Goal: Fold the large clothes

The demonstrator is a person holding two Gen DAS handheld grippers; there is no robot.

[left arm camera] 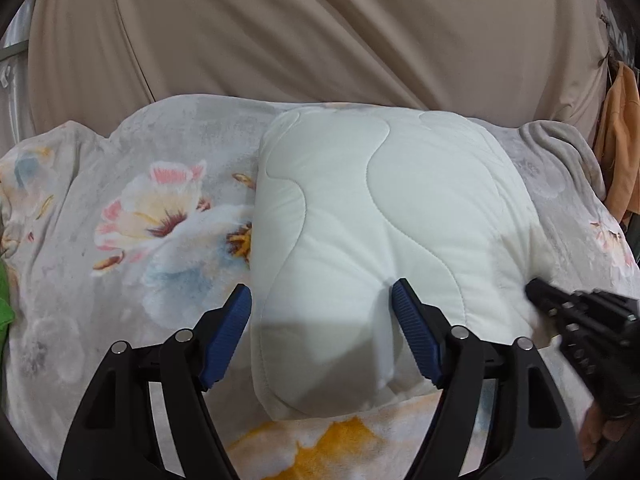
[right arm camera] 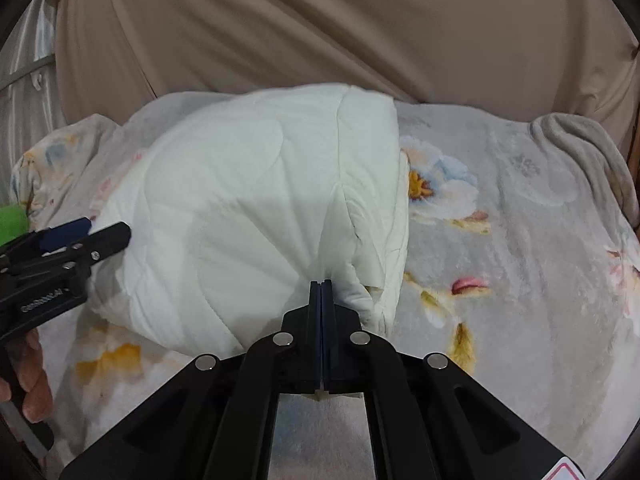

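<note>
The left gripper (left arm camera: 322,300) stood wide open over the folded white quilt (left arm camera: 384,220), which lay on the flowered blanket (left arm camera: 140,220). The right gripper (right arm camera: 321,284) was fully closed at the quilt's near edge.

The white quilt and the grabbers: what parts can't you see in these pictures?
- Quilt: its underside is hidden against the flowery blanket in both views.
- Right gripper: shut; from the right wrist view I cannot tell if quilt is pinched between its pads. In the left wrist view it is blurred.
- Left gripper: open over the quilt; its handle is cut off by the bottom edge.
- Green thing: cut off by the left edge.
</note>
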